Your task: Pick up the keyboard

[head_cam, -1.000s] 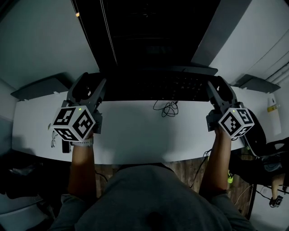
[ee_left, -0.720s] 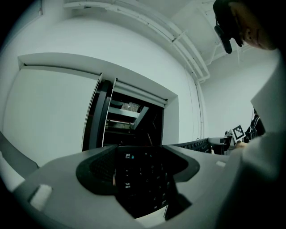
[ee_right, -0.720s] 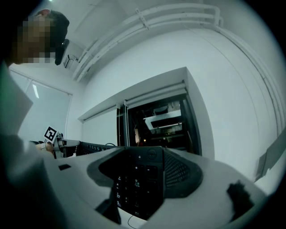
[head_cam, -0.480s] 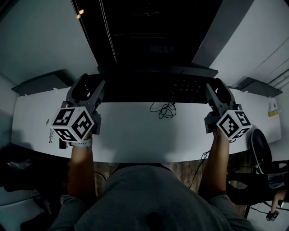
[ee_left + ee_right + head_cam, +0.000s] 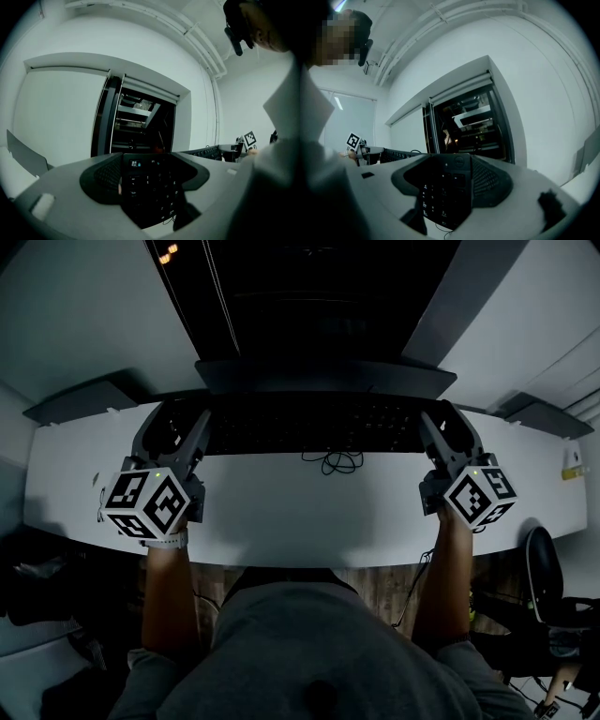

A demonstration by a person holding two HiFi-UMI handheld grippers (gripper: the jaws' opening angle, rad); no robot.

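Black keyboard (image 5: 309,423), judged stiff and light, suits end grips: left gripper (image 5: 180,425) pinches its left end, right gripper (image 5: 448,430) its right end; its loose cable (image 5: 328,462) may snag.

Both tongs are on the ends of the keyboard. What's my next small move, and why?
Probably lift both ends straight up together, a little, at the same rate. The left tongs and right tongs each clamp one end of the keyboard, so uneven lifting would likely twist it. A looped cable shows at its near edge, so go slowly in case it snags.
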